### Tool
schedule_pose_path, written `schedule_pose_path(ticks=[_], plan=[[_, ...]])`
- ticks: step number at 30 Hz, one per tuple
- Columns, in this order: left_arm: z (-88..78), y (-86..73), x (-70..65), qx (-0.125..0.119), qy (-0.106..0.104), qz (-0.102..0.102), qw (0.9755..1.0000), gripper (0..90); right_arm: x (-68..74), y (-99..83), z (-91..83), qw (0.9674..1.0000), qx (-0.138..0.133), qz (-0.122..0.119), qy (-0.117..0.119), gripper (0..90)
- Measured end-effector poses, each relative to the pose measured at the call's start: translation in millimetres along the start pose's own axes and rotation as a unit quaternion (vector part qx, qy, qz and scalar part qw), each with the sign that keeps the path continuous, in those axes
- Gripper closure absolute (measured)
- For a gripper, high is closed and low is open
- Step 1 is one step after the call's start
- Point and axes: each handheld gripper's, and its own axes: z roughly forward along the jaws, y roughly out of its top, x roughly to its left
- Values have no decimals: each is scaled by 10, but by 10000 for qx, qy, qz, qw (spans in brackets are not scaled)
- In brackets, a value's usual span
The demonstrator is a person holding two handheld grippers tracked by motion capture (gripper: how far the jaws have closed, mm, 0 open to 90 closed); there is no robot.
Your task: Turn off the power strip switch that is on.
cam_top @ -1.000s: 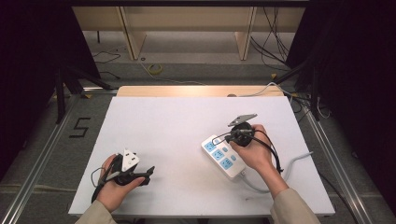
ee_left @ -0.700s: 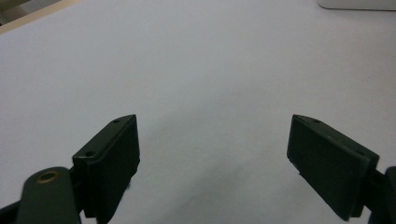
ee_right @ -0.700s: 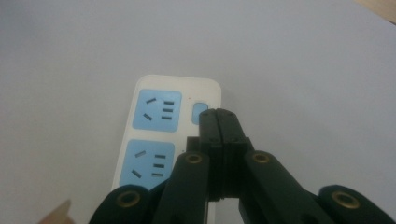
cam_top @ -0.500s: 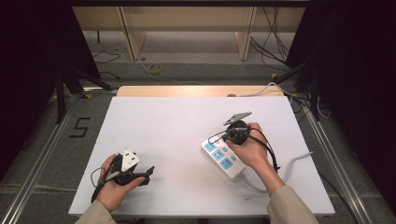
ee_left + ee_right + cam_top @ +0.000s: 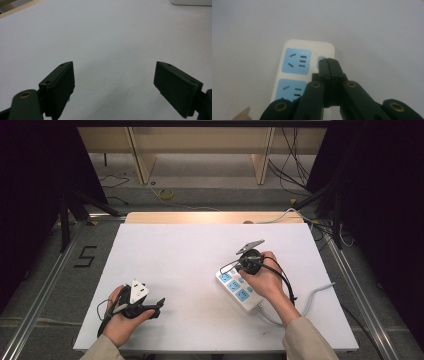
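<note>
A white power strip [image 5: 234,286] with blue sockets lies right of the table's middle. My right gripper [image 5: 247,266] points down over its far end with a hand around it. In the right gripper view that gripper [image 5: 328,60] is shut, its two jaws pressed flat together with nothing between them. Their tips sit at the small blue switch [image 5: 320,60] beside the end socket of the power strip [image 5: 295,62]; whether they touch it I cannot tell. My left gripper [image 5: 156,307] rests in a hand near the front left of the table. It [image 5: 113,82] is open wide over bare table.
The white table [image 5: 200,250] has a wooden strip along its far edge. The strip's grey cable [image 5: 312,295] runs off to the right and over the table's edge. Black gripper cables loop at both wrists. Metal rails flank the table on the floor.
My right hand has crept slightly to the left over the power strip. The left hand has stayed where it was.
</note>
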Motion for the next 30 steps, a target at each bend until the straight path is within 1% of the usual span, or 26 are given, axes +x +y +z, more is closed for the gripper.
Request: schedule_pose_path(ticks=[12,21,30], plan=[[2,0,0,0,-8,-3,10000,168,-6,17,90,9999,97,44,47,900],[2,2,-4,-5,-11,-1,10000,168,-12,34,153,9999,114,89,84,900],[3,2,-2,-6,-14,-1,10000,168,5,89,210,9998,154,96,90,900]])
